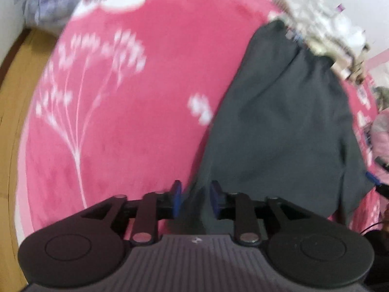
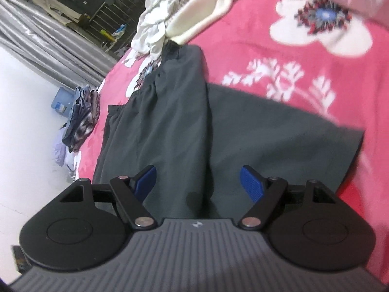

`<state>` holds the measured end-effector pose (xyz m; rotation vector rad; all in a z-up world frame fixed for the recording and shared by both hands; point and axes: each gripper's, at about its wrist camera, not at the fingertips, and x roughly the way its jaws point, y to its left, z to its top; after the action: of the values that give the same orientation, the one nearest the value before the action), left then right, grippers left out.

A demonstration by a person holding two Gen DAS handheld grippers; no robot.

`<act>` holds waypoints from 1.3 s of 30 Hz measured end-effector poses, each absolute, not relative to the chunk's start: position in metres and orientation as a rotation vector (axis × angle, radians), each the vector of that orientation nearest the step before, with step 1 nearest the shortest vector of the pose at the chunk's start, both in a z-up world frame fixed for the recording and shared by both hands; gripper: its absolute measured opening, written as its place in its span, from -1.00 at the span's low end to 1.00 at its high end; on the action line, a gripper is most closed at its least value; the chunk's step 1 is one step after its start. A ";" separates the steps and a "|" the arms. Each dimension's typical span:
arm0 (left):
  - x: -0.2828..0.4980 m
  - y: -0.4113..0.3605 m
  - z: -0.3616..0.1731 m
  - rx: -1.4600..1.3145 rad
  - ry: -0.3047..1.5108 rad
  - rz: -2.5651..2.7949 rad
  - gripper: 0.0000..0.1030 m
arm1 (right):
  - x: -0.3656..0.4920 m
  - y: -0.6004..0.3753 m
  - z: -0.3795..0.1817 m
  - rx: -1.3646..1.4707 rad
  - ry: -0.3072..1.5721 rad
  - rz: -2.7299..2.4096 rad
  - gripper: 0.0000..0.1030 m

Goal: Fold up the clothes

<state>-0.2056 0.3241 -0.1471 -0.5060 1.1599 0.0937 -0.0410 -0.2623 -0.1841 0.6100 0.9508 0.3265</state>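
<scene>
The dark grey shorts are lying half-folded on the bed, the left gripper hovering part-open astride their edge without clamping it, the right gripper gaping released above them, further folds remaining.

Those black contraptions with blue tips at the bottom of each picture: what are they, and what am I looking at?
They are hand-held grippers, two-fingered tongs that a person holds, one in each hand. Each carries a wide-angle camera looking along its fingers, so one picture is taken from the left gripper and the other from the right gripper. Both look down on a pink flowered blanket where a dark grey garment lies spread out, waiting to be folded. A pile of light clothes sits at its far end. The right gripper is wide open above the garment and holds nothing. An edge of the garment runs between the left gripper's blue pads, but the picture is too blurred to tell whether they pinch it.
</scene>
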 end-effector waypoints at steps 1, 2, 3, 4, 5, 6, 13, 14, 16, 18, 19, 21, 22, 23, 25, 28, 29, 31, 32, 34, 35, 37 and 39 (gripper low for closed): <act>-0.200 0.325 -0.137 -0.492 1.135 0.090 -0.27 | -0.036 -0.263 -0.182 0.597 0.946 0.328 0.49; -0.193 0.325 -0.128 -0.472 1.108 0.083 -0.22 | -0.030 -0.265 -0.180 0.585 0.945 0.331 0.49; -0.179 0.323 -0.122 -0.447 1.083 0.076 -0.17 | -0.020 -0.265 -0.177 0.570 0.939 0.337 0.49; -0.162 0.320 -0.118 -0.422 1.060 0.069 -0.15 | -0.010 -0.263 -0.174 0.553 0.929 0.346 0.49; -0.142 0.313 -0.115 -0.400 1.039 0.060 -0.11 | 0.000 -0.262 -0.171 0.535 0.919 0.355 0.49; -0.119 0.304 -0.115 -0.375 1.017 0.046 -0.04 | 0.010 -0.261 -0.167 0.518 0.909 0.363 0.49; 0.046 0.240 -0.155 -0.225 0.918 -0.021 0.16 | 0.110 -0.237 -0.152 0.391 0.814 0.409 0.49; 0.064 0.236 -0.162 -0.235 0.923 -0.023 0.17 | 0.126 -0.235 -0.156 0.392 0.814 0.406 0.49; 0.097 0.227 -0.178 -0.253 0.931 -0.026 0.17 | 0.158 -0.232 -0.165 0.399 0.821 0.405 0.49; 0.119 0.226 -0.191 -0.262 0.930 -0.029 0.26 | 0.186 -0.226 -0.177 0.407 0.835 0.417 0.49; 0.125 0.228 -0.196 -0.269 0.923 -0.029 0.28 | 0.201 -0.221 -0.183 0.402 0.846 0.423 0.49; 0.138 0.233 -0.207 -0.297 0.906 -0.030 0.33 | 0.229 -0.210 -0.196 0.375 0.872 0.439 0.49; 0.144 0.237 -0.213 -0.321 0.903 -0.037 0.33 | 0.241 -0.203 -0.201 0.353 0.884 0.452 0.49; 0.149 0.241 -0.218 -0.345 0.900 -0.045 0.33 | 0.252 -0.197 -0.206 0.330 0.894 0.463 0.49; 0.156 0.246 -0.225 -0.385 0.875 -0.063 0.31 | 0.275 -0.184 -0.217 0.294 0.922 0.496 0.49; 0.159 0.251 -0.231 -0.411 0.825 -0.096 0.09 | 0.301 -0.170 -0.231 0.269 0.954 0.549 0.50; 0.159 0.252 -0.233 -0.421 0.811 -0.105 -0.13 | 0.305 -0.165 -0.232 0.260 0.956 0.571 0.48; 0.159 0.252 -0.236 -0.440 0.801 -0.116 -0.44 | 0.307 -0.157 -0.233 0.235 0.951 0.617 0.20; 0.158 0.252 -0.236 -0.444 0.794 -0.119 -0.62 | 0.306 -0.153 -0.232 0.225 0.952 0.634 0.05; 0.154 0.248 -0.238 -0.436 0.774 -0.117 -0.85 | 0.305 -0.146 -0.232 0.202 0.953 0.663 -0.34; 0.151 0.246 -0.238 -0.420 0.761 -0.111 -0.89 | 0.303 -0.143 -0.230 0.180 0.945 0.668 -0.41; 0.145 0.239 -0.232 -0.374 0.719 -0.074 -0.92 | 0.298 -0.136 -0.224 0.126 0.920 0.668 -0.61; 0.138 0.243 -0.224 -0.404 0.674 -0.042 -0.93 | 0.293 -0.131 -0.213 0.115 0.878 0.664 -0.67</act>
<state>0.1384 0.2425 -0.2243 -0.4038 0.6741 -0.0415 0.2934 -0.1309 -0.2133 0.1150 0.8779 0.6644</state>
